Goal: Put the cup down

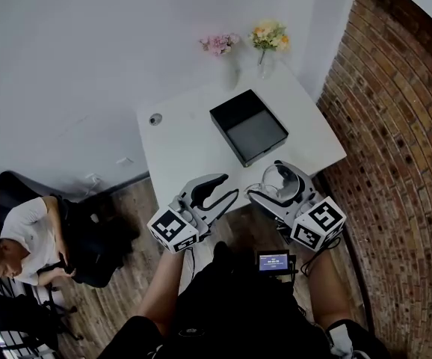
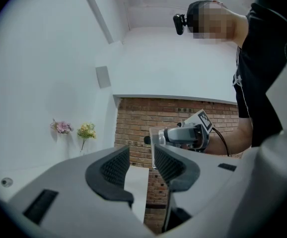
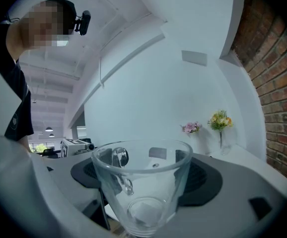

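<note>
Left tongs (image 2: 141, 158) gape empty; right tongs (image 3: 146, 172) clamp a glass cup (image 3: 136, 205)
</note>
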A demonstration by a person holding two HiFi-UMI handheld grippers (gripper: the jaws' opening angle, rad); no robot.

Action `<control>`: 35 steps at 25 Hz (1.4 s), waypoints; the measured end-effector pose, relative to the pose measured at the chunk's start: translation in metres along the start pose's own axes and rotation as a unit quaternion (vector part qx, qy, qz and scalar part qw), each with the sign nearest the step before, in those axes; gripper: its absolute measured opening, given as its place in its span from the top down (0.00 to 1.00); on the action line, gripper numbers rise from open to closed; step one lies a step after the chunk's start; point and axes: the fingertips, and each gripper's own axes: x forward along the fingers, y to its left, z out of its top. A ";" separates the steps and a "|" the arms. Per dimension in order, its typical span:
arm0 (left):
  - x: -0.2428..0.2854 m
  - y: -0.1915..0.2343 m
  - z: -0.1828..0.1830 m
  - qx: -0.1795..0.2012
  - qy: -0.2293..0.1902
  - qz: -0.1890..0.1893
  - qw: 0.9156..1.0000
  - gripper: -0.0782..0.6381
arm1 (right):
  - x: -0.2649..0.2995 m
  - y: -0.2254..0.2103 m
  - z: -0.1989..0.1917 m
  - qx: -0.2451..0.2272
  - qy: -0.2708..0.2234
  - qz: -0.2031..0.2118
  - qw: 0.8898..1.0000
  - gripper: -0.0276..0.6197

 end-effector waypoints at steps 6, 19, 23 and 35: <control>-0.005 0.016 0.003 -0.013 -0.005 -0.011 1.000 0.68 | 0.017 -0.004 0.003 0.009 -0.003 -0.006 1.000 0.29; -0.010 0.045 -0.006 -0.018 0.002 -0.010 1.000 0.67 | 0.055 -0.029 -0.007 0.010 0.012 -0.015 1.000 0.29; -0.007 0.056 -0.007 -0.020 0.006 -0.007 1.000 0.67 | 0.072 -0.042 -0.010 0.015 0.021 -0.014 1.000 0.29; 0.018 0.102 -0.013 -0.014 0.013 0.000 1.000 0.67 | 0.139 -0.102 -0.013 0.014 0.023 -0.009 1.000 0.29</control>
